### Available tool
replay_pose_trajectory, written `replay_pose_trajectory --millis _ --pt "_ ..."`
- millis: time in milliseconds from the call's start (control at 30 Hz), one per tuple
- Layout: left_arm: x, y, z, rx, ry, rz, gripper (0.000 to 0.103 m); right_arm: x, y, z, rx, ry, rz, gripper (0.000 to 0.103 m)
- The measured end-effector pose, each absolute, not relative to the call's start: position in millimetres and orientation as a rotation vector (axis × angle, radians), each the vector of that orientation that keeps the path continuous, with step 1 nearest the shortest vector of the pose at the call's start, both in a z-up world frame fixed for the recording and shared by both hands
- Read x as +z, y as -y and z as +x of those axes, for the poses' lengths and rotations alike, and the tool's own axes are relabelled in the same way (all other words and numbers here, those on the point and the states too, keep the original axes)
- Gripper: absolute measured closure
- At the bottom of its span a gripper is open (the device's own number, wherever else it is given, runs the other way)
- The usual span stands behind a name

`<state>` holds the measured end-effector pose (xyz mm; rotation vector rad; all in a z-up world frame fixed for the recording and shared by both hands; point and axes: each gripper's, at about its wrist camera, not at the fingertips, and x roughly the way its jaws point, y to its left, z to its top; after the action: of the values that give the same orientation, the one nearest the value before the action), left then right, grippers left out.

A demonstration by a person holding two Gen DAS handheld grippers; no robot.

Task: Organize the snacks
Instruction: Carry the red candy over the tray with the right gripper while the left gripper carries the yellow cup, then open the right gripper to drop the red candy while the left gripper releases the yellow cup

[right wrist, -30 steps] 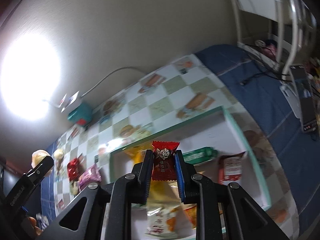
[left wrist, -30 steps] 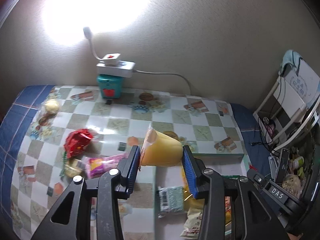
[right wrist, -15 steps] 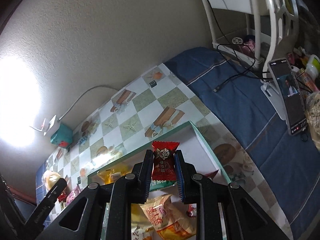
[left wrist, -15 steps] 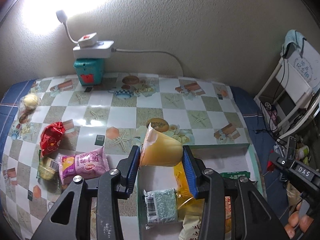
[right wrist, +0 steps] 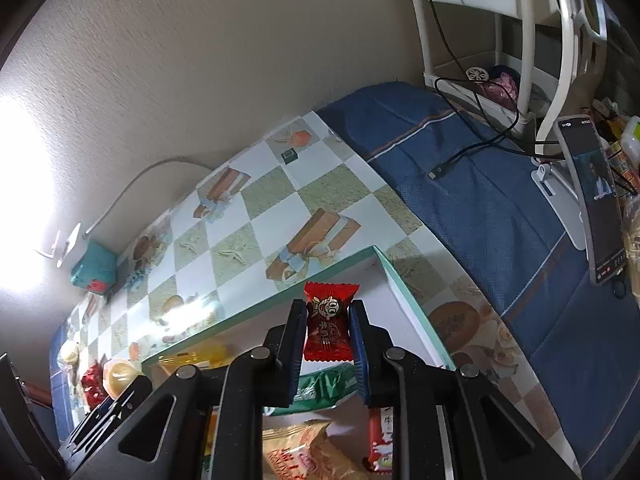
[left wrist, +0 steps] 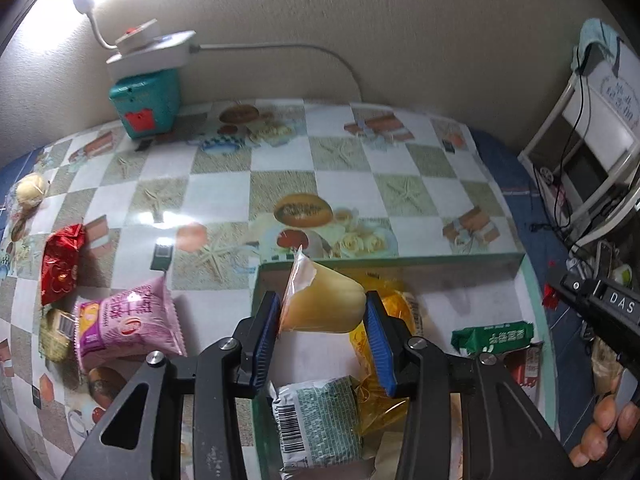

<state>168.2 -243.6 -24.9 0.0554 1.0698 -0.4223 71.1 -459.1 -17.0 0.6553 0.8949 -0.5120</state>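
My left gripper (left wrist: 322, 316) is shut on a yellow jelly cup (left wrist: 324, 304) and holds it over the left end of the green-rimmed box (left wrist: 400, 261). My right gripper (right wrist: 328, 330) is shut on a small red candy (right wrist: 328, 322) above the far right corner of the same box (right wrist: 404, 288). Inside the box lie a green-white packet (left wrist: 316, 420), a yellow bag (left wrist: 384, 360), a green bar (left wrist: 494, 336) and an orange snack bag (right wrist: 304, 456). On the table left of the box lie a pink packet (left wrist: 128, 320) and a red packet (left wrist: 62, 262).
A teal box (left wrist: 146, 102) with a white power strip and lamp stands against the back wall. A round wrapped sweet (left wrist: 30, 190) lies at the far left. A blue cloth (right wrist: 500, 208), a cable, a phone on a stand (right wrist: 596, 200) and a white rack are to the right.
My left gripper has carried the jelly cup forward and down toward the box. My right gripper has swung right with the candy, now over the box's far right corner.
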Motion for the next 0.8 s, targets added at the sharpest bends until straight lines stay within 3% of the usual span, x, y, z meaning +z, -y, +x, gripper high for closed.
replay_pose_trajectory --millis 800 --pt "-45.6 261.3 168.4 -0.445 -1.138 0.125 0.059 -48.2 462.4 81.9 -0.518 -0.979 0.637 0.079"
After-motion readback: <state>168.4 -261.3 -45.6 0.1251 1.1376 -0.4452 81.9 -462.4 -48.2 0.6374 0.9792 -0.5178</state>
